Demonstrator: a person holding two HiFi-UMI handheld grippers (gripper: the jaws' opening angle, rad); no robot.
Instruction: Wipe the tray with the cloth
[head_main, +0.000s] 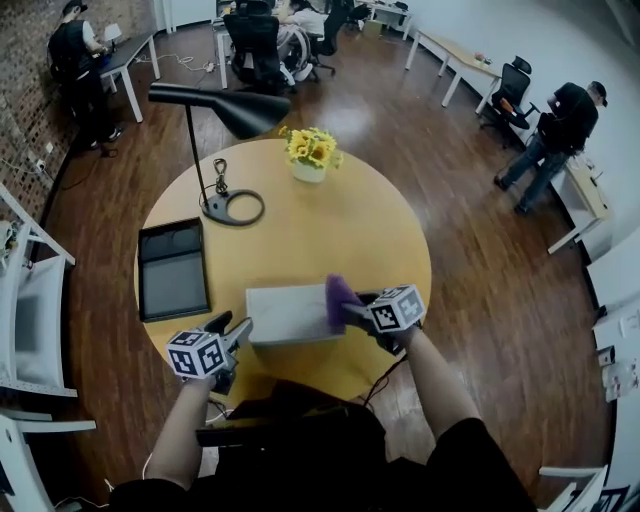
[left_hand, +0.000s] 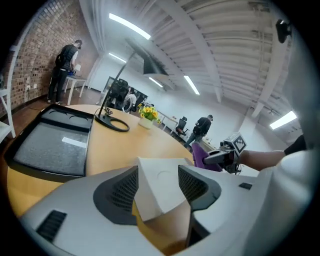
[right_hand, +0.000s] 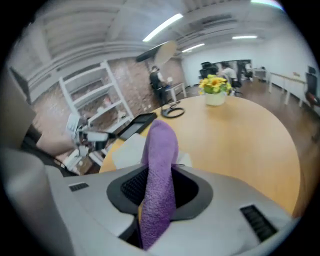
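Observation:
A flat white tray (head_main: 290, 318) lies on the round yellow table (head_main: 330, 225) near its front edge. My left gripper (head_main: 238, 330) is at the tray's left end and stands open, with a corner of the white tray (left_hand: 156, 197) between its jaws. My right gripper (head_main: 352, 310) is shut on a purple cloth (head_main: 338, 298), which stands up above the tray's right end. In the right gripper view the cloth (right_hand: 160, 170) sticks out from between the jaws, with the white tray (right_hand: 127, 150) beyond it. A black tray (head_main: 172, 270) lies further left.
A black desk lamp has its ring base (head_main: 232, 208) behind the black tray, its shade hanging over the table. A white pot of yellow flowers (head_main: 311, 155) stands at the far edge. Desks, chairs and several people are around the room.

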